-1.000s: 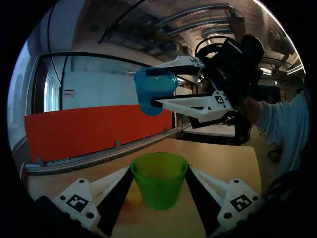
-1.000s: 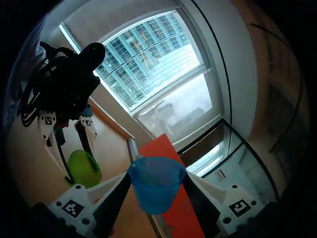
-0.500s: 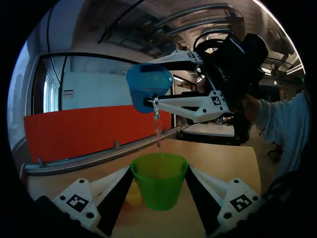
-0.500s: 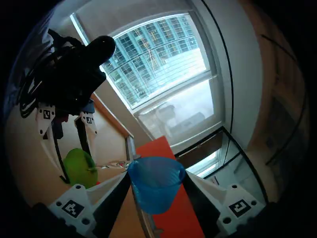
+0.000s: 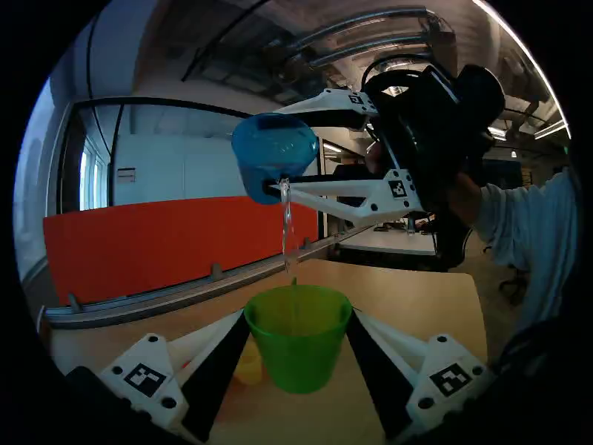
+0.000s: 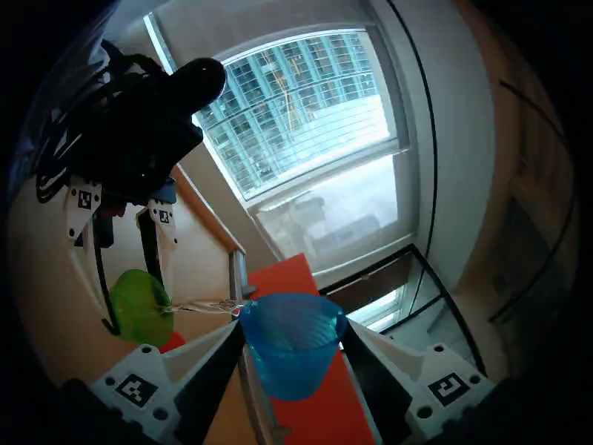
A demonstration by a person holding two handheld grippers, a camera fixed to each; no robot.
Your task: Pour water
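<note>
The pale wooden worktop (image 5: 415, 297) has bare room to the right of the pour. Its far edge meets a rail below the orange partition panel (image 5: 163, 237). The left tongs (image 5: 298, 320) grip the green plastic cup (image 5: 298, 348) down at the worktop. The right tongs (image 6: 293, 326) clamp the translucent blue plastic cup (image 6: 293, 356), tipped high above it. The thin water stream (image 5: 285, 230) lands near the green rim's far side, so a slight drift of either hand would likely spill it. A small yellow object (image 5: 248, 368) sits just beside the green cup.
</note>
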